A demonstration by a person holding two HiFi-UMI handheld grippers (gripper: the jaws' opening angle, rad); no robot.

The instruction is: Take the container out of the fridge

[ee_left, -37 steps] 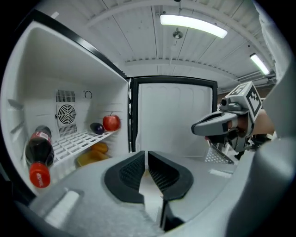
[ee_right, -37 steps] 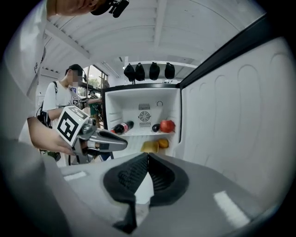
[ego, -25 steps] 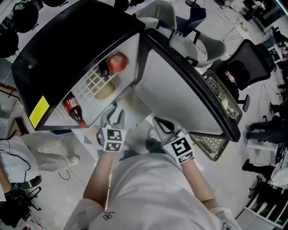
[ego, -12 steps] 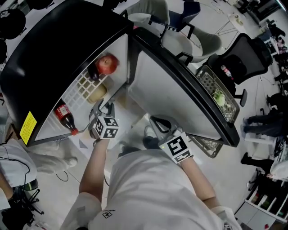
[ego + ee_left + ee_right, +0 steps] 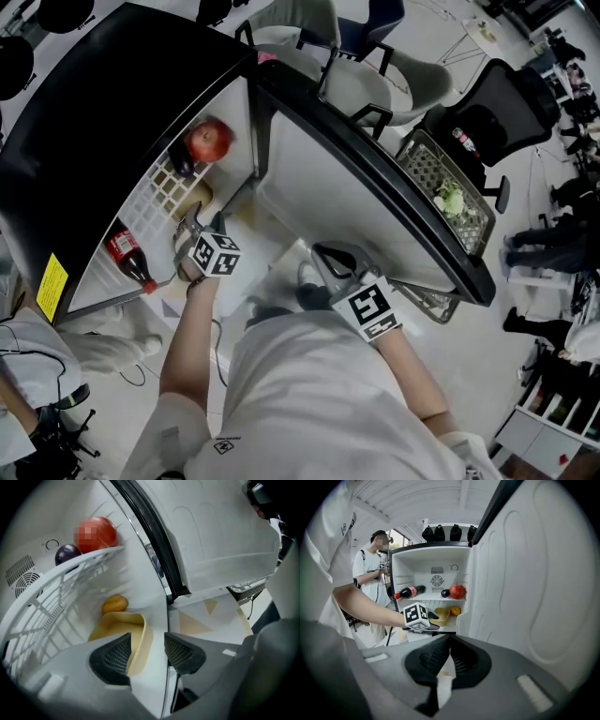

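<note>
Left tongs (image 5: 146, 651) opening astride the yellow container (image 5: 123, 625) rim; right tongs (image 5: 449, 660) together; bottle (image 5: 127, 255) label illegible.

Container (image 5: 119, 623) — its near side is hidden.

Probably an office: swivel chairs (image 5: 487, 122), fridge (image 5: 112, 103).
</note>
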